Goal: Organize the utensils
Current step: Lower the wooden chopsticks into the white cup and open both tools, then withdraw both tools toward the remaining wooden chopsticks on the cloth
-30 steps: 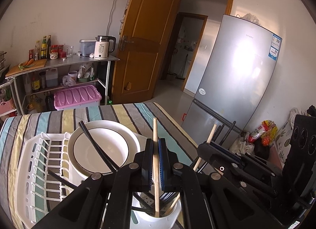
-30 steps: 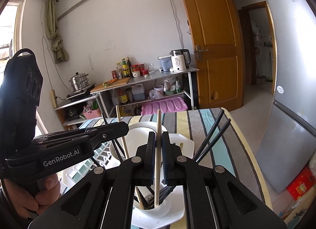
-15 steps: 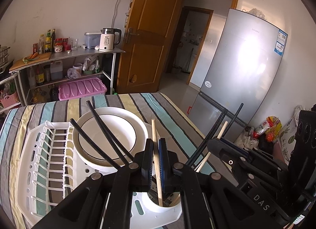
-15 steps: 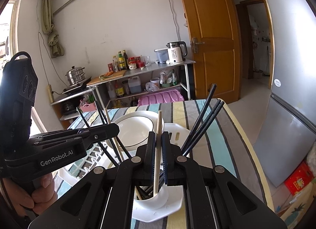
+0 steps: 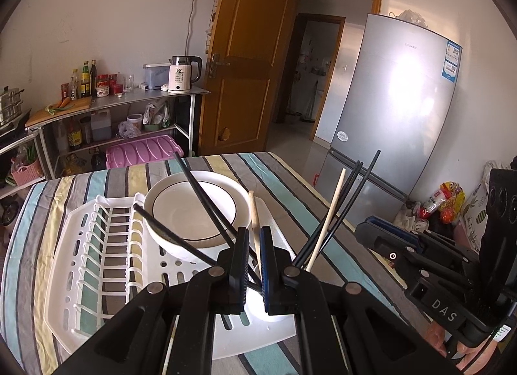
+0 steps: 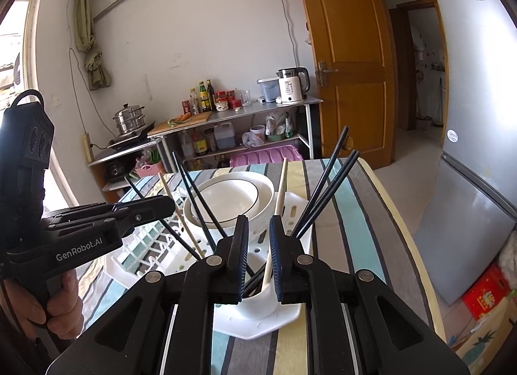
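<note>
My left gripper (image 5: 254, 233) is shut on a wooden chopstick (image 5: 253, 210) that stands upright over the white utensil cup (image 5: 258, 308). My right gripper (image 6: 258, 223) has its jaws opening. A second wooden chopstick (image 6: 279, 187) stands loose in the cup (image 6: 258, 305), leaning by the right pad, which does not grip it. Several black chopsticks (image 6: 326, 187) fan out of the same cup. In the left wrist view the right gripper (image 5: 366, 229) is at the right. In the right wrist view the left gripper (image 6: 166, 206) comes in from the left.
The white dish rack (image 5: 97, 245) lies on a striped tablecloth (image 6: 365, 213) and holds a white bowl (image 5: 194, 213) with a black ring. A fridge (image 5: 397, 110) stands beyond the table's right edge. A shelf with a kettle (image 5: 181, 74) lines the far wall.
The right jaws have parted from their wooden chopstick, which now leans loose in the cup. The left gripper still grips its chopstick and has shifted a little over the rack.
</note>
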Demonstrator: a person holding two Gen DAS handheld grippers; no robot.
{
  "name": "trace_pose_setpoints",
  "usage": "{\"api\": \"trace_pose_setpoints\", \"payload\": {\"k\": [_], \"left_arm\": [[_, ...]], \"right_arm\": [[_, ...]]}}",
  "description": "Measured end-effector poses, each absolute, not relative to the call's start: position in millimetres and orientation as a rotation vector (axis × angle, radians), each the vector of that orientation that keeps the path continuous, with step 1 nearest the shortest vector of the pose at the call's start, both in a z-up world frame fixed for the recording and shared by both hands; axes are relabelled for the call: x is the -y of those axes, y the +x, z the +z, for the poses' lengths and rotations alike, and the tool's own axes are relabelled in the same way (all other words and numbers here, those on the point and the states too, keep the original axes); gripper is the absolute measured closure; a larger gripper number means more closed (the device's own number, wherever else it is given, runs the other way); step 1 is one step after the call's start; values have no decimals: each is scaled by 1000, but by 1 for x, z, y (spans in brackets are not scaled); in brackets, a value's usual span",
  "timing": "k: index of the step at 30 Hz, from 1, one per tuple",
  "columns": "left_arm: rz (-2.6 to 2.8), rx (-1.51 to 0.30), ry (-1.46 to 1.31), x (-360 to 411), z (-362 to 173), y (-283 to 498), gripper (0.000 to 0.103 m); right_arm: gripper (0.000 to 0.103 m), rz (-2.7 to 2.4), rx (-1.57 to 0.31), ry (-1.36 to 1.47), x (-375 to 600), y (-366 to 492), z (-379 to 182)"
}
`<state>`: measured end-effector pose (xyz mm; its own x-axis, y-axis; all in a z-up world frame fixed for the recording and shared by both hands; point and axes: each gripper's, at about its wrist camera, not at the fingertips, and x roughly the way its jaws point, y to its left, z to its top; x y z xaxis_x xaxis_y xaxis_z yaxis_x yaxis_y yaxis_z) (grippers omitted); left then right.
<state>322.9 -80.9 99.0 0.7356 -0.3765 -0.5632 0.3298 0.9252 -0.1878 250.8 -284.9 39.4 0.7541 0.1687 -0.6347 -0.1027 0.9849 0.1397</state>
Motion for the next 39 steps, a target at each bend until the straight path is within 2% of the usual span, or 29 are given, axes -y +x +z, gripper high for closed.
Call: {"api": "trace_pose_setpoints", "payload": {"k": [19,21,23,25,32,39], "left_arm": [[-306,-633,-54,20,65,168,79],[-294,-643,-51,15,57,154,79],[-282,-651,-47,8,50,140,79],[-269,-662,-45,2,43,128,79],[-221,-684,-22,-19,28,104,78],[-167,-757,-19,-35,9,118,72]], "right_arm": [[86,227,-736,87,250,134,31],[84,234,-746,71,244,123,28],[72,237,-752,52,237,112,24],[71,241,-768,49,232,104,19],[71,241,-826,64,227,95,1],[71,223,-900,55,224,105,-19]]}}
